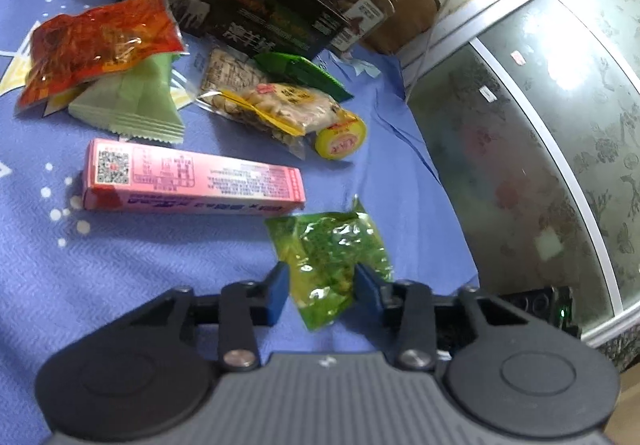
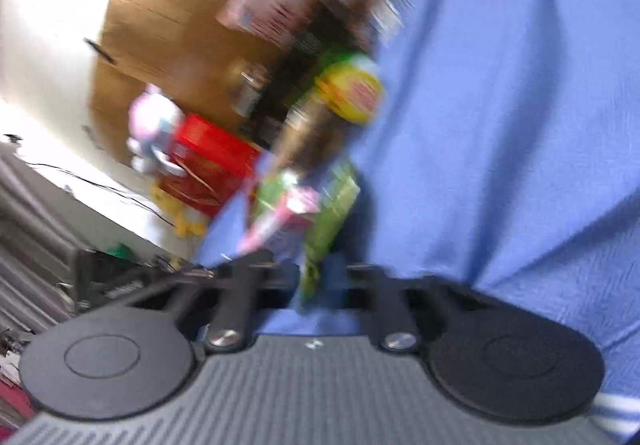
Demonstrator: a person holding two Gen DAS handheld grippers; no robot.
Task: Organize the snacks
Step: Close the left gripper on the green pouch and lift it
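Note:
Snacks lie on a blue cloth [image 1: 140, 269]. My left gripper [image 1: 322, 281] has its blue pads on either side of a crinkly green packet [image 1: 330, 257] and is shut on it near the cloth's right edge. Beyond lie a pink box [image 1: 192, 177], a pale green wafer packet [image 1: 132, 101], a red packet [image 1: 100, 45], a clear nut packet [image 1: 276, 109] and a yellow-capped tube [image 1: 342, 137]. The right wrist view is badly blurred. My right gripper [image 2: 316, 277] appears shut on a thin green packet [image 2: 324, 233], edge on; the yellow-capped tube [image 2: 352, 93] shows beyond.
A large black box [image 1: 248, 1] and more bags stand at the back of the cloth, against a brown cardboard box [image 1: 404, 17]. A glass-fronted cabinet [image 1: 540, 149] is to the right, past the cloth's edge. A red box [image 2: 212, 165] and a toy show in the right wrist view.

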